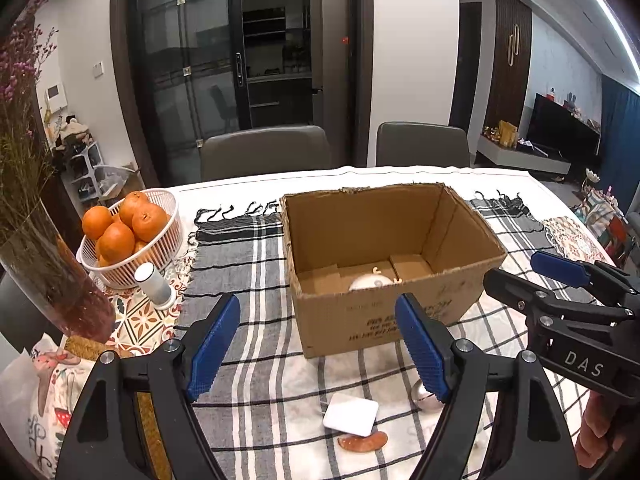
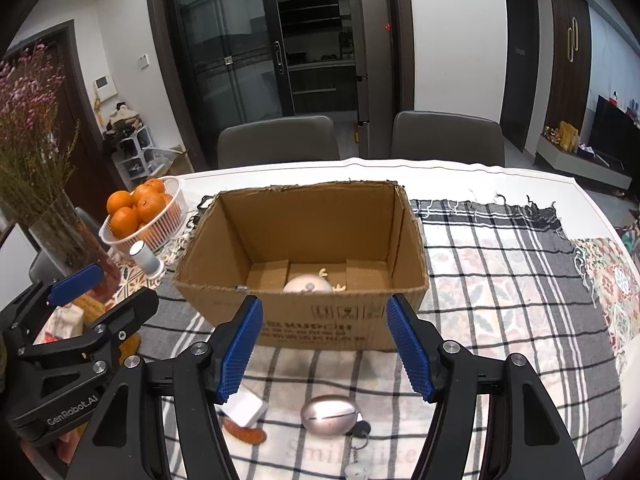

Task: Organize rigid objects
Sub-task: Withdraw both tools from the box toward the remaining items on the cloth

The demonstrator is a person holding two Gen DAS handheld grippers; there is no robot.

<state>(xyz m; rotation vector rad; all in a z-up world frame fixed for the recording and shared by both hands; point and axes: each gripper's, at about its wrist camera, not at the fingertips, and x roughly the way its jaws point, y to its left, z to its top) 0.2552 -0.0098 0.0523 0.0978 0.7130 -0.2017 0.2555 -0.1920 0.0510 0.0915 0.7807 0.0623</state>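
The left tongs [image 1: 320, 348] stand apart with nothing between their ribbed blue pads; black angular plastic arms with silver bolts carry them. The right tongs [image 2: 324, 350] are likewise parted and empty, of the same black frame and knurled blue pads.

Just below both pairs, on the black-and-white checked woven cloth [image 2: 500, 264] that covers the table, lie three small rigid things. A flat white square plastic block with rounded corners [image 1: 351, 414] sits nearest the left tongs, and a curved reddish-brown sausage-shaped piece [image 1: 363, 440] touches its near edge. Beside them to the right rests a smooth, glossy silver egg-shaped case [image 2: 330, 414] with a seam along its side and a dark key fob at its end.

Beyond the tongs stands an open brown corrugated cardboard box [image 2: 304, 320], its rim ragged, dark print on its near wall. Inside, on the bottom flaps, lies a round white ornament with small cream antlers [image 2: 308, 284].

To the left of the box a short white cylinder [image 1: 154, 284] stands upright near a white slatted plastic basket [image 1: 160, 240] heaped with oranges, and a tall glass vase of dried purple flowers [image 1: 52, 276] stands nearer the edge.
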